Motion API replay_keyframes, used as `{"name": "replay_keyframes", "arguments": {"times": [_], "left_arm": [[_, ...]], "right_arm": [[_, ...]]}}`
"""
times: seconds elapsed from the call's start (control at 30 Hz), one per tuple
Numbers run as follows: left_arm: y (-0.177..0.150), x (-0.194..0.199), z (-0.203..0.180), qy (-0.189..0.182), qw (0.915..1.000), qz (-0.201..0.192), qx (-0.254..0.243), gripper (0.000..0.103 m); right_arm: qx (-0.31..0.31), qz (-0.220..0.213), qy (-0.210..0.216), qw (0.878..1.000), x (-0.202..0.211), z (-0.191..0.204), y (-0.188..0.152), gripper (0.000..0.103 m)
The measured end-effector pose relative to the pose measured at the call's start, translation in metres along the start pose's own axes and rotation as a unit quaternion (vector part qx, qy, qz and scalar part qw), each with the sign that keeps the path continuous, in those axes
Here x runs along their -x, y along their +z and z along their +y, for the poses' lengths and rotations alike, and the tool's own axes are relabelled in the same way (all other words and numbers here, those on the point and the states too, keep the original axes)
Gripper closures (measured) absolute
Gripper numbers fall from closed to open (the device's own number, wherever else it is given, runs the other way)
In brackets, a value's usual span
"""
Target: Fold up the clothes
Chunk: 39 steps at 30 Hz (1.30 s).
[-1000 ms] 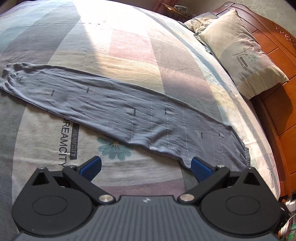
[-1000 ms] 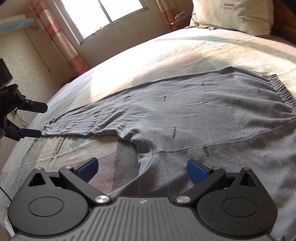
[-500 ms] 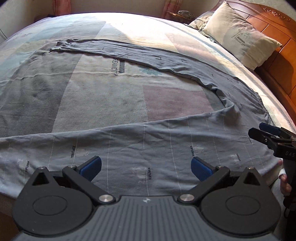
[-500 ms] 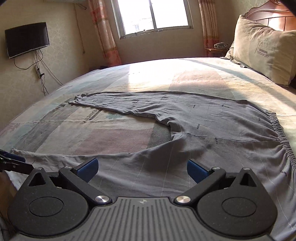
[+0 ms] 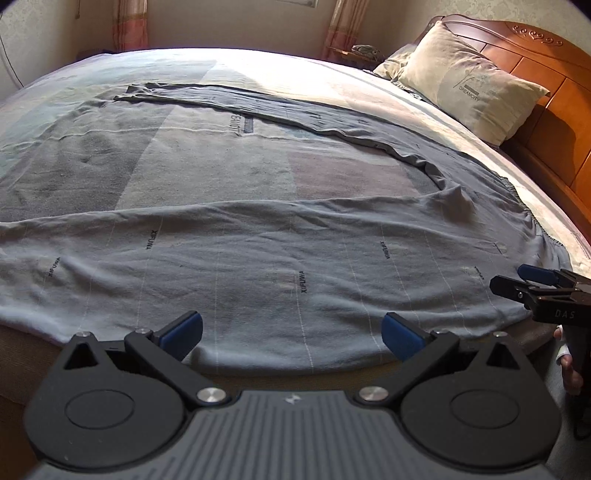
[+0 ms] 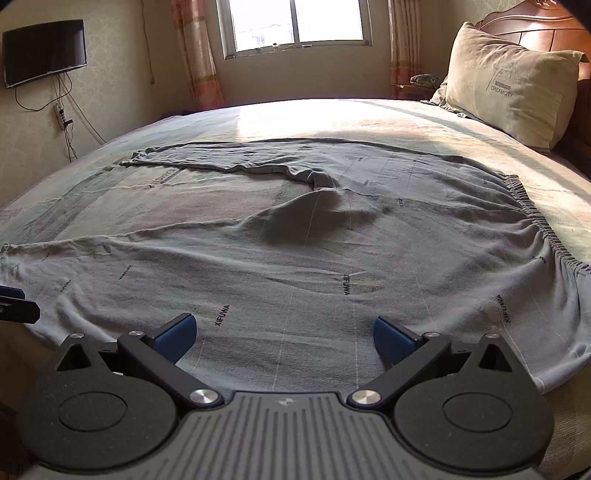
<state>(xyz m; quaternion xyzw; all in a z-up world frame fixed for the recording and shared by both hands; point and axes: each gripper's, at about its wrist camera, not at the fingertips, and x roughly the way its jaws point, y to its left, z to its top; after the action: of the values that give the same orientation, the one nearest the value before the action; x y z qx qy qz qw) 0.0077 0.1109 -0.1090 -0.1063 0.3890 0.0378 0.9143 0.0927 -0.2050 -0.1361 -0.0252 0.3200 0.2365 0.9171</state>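
A pair of grey trousers (image 5: 295,258) printed with small "XIFUWA" marks lies spread flat on the bed, its two legs in a V. The near leg runs along the bed's front edge, the far leg (image 5: 229,96) reaches to the back left, and the elastic waistband (image 6: 532,218) is at the right. My left gripper (image 5: 291,332) is open and empty, just above the near leg at the bed's edge. My right gripper (image 6: 284,336) is open and empty over the same leg nearer the waist; it also shows in the left wrist view (image 5: 524,280).
A patchwork bedsheet (image 5: 207,162) covers the bed. A beige pillow (image 6: 513,88) leans on the wooden headboard (image 5: 546,70) at the right. A window (image 6: 295,22), curtains, a wall TV (image 6: 44,51) and a small bedside table stand beyond.
Both grippers have drawn back from over the bed to its front edge and tilted level. The trousers have not moved. Both grippers stay open.
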Motion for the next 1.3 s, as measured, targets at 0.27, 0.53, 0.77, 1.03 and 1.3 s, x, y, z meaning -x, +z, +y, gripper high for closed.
{"name": "replay_keyframes", "arguments": {"times": [0.27, 0.53, 0.77, 1.03, 1.3], "left_arm": [[0.000, 0.018, 0.080, -0.026, 0.9914, -0.008, 0.128, 0.001], [0.017, 0.020, 0.146, 0.001, 0.9829, -0.014, 0.184, 0.001], [0.030, 0.023, 0.153, 0.011, 0.9900, -0.021, 0.139, 0.001], [0.053, 0.007, 0.224, -0.050, 0.9788, -0.002, 0.199, 0.001], [0.049, 0.011, 0.247, 0.032, 0.9760, -0.014, 0.215, 0.001]], "right_arm": [[0.020, 0.003, -0.025, 0.999, -0.001, 0.010, -0.002, 0.000], [0.040, 0.009, -0.043, 0.998, -0.004, 0.017, -0.004, 0.000], [0.037, 0.009, -0.054, 0.998, -0.006, 0.019, -0.003, 0.000], [0.033, 0.006, -0.070, 0.997, -0.005, 0.024, -0.006, 0.000], [0.029, 0.000, -0.077, 0.997, -0.005, 0.025, -0.007, 0.000]]}}
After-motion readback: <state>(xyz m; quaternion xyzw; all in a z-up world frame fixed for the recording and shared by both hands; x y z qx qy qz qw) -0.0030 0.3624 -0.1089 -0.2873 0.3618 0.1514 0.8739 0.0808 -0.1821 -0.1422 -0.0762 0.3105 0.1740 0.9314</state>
